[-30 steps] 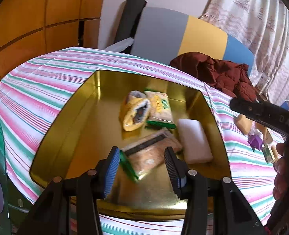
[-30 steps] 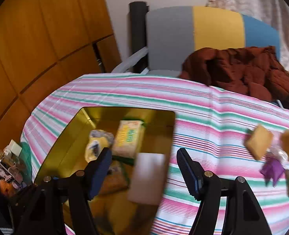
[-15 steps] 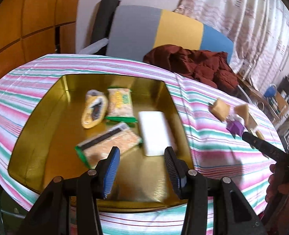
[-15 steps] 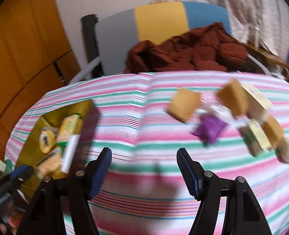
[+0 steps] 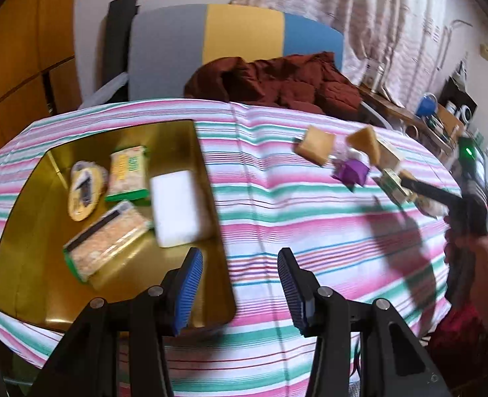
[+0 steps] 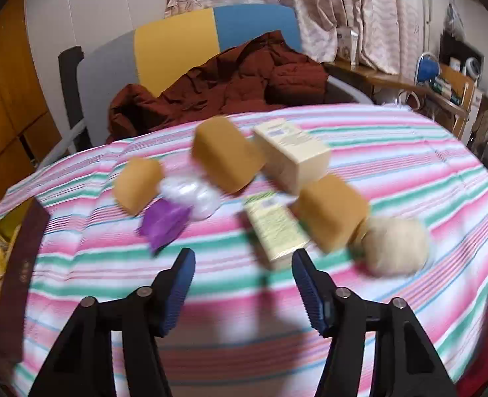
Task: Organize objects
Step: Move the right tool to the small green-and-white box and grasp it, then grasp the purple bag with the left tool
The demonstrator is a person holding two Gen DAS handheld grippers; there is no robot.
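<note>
Gold metal walls of the tray (image 5: 207, 178) already enclose four things: a white block (image 5: 176, 208), a green-edged packet (image 5: 106, 241), a yellow-green packet (image 5: 126, 172) and a small yellow pouch (image 5: 83, 195). On the striped cloth (image 6: 393, 152), well apart from the tray, the unsorted things are bunched together: tan blocks (image 6: 225, 162), a pale box (image 6: 290, 154), a green-printed box (image 6: 275, 228), a purple wrapper (image 6: 164, 221), a clear bag (image 6: 191, 193) and a fluffy cream ball (image 6: 394, 244).

The left gripper (image 5: 240, 284) is held above the tray's near right corner with its fingers apart and nothing between them. The right gripper (image 6: 244, 284) is pointed at the cluster; its jaws have just been closing, yet they are parted and nothing is gripped.

Because the boxes and blocks touch or overlap, a neighbour could be nudged or toppled when one is picked, and the narrowed jaws may be too tight for the wider boxes. A soft ball or thin wrapper could be pinched badly and slip.

Much is smeared by motion blur, so the labels cannot be read and exact contacts in the cluster cannot be told. Only a sliver of the tray is seen in the right wrist view, and its near edge is cut off by the left gripper.
</note>
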